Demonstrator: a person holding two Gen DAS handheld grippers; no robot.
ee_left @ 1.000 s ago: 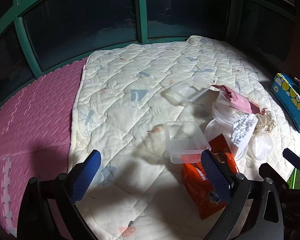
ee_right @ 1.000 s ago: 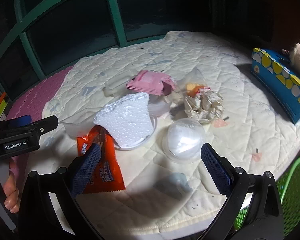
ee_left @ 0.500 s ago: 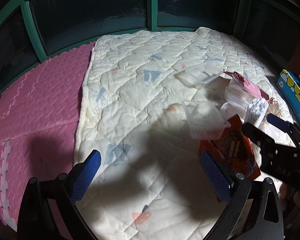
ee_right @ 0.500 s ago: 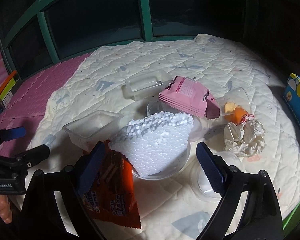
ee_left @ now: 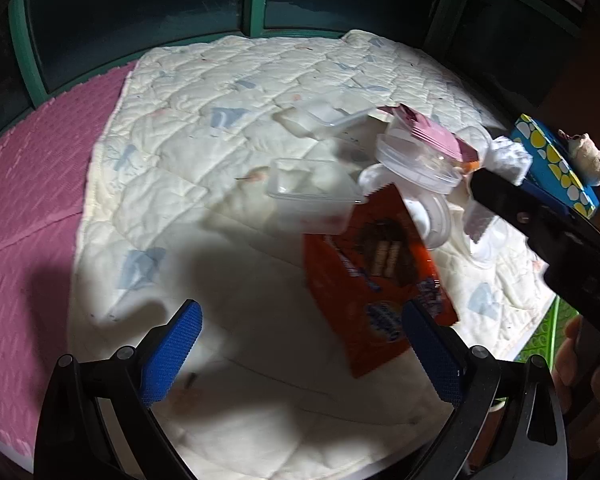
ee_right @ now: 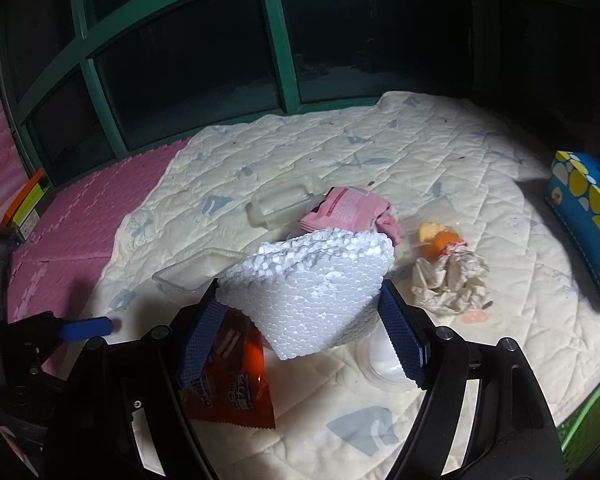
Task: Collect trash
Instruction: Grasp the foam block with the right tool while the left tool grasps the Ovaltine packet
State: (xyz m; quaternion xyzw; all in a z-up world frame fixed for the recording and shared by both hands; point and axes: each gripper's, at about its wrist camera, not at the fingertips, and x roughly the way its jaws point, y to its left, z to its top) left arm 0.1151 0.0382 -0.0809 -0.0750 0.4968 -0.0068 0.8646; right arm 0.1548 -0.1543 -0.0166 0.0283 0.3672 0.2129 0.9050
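Our right tool [ee_right: 302, 312] has just been closing on the white foam piece [ee_right: 312, 280] – its pads touch both sides, above the quilt [ee_right: 420, 160]. Our left tool [ee_left: 300, 356] hangs open and empty over the quilt – the orange snack bag [ee_left: 376, 280] lies just beyond its right finger.

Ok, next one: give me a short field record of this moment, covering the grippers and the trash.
surface: quilt
right gripper: jaws just closing, pads on foam piece
left gripper: open, empty, above quilt
loose trash: orange wrapper, pink packet, crumpled paper, clear containers
bin: green basket, lower right corner
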